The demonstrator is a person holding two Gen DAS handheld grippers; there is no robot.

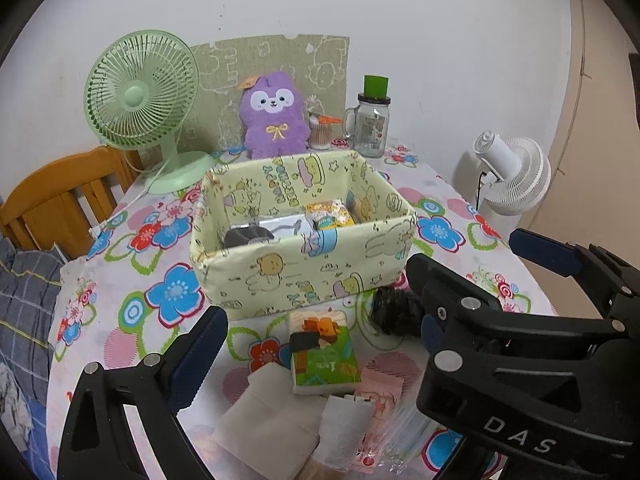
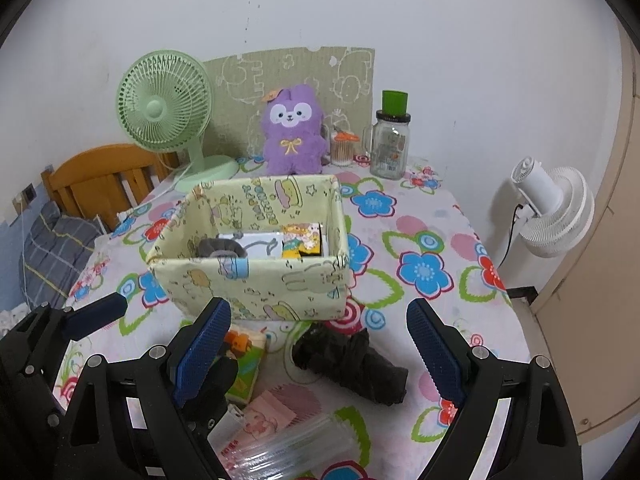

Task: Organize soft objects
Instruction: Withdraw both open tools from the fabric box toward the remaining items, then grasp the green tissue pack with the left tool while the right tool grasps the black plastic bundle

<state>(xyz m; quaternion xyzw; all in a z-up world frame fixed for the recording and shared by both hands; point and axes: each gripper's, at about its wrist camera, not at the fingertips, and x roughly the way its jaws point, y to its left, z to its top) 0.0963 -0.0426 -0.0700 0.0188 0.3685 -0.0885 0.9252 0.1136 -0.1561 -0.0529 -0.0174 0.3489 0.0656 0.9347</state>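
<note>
1. Yellow-green fabric box (image 2: 256,280) sits mid-table on the flowered table (image 2: 420,240) and already holds a grey soft item, a white packet and a small yellow packet.
2. Left outside, near the front edge: a crumpled black bag (image 2: 352,364), a green tissue pack (image 1: 324,356), white pads (image 1: 268,412) and a pink packet (image 1: 380,396). I judge the task partly done.
3. Right claw (image 2: 320,356) stands apart, empty, over the black bag, which looks limp and creased.
4. Left claw (image 1: 316,336) stands apart, empty, above the tissue pack.
</note>
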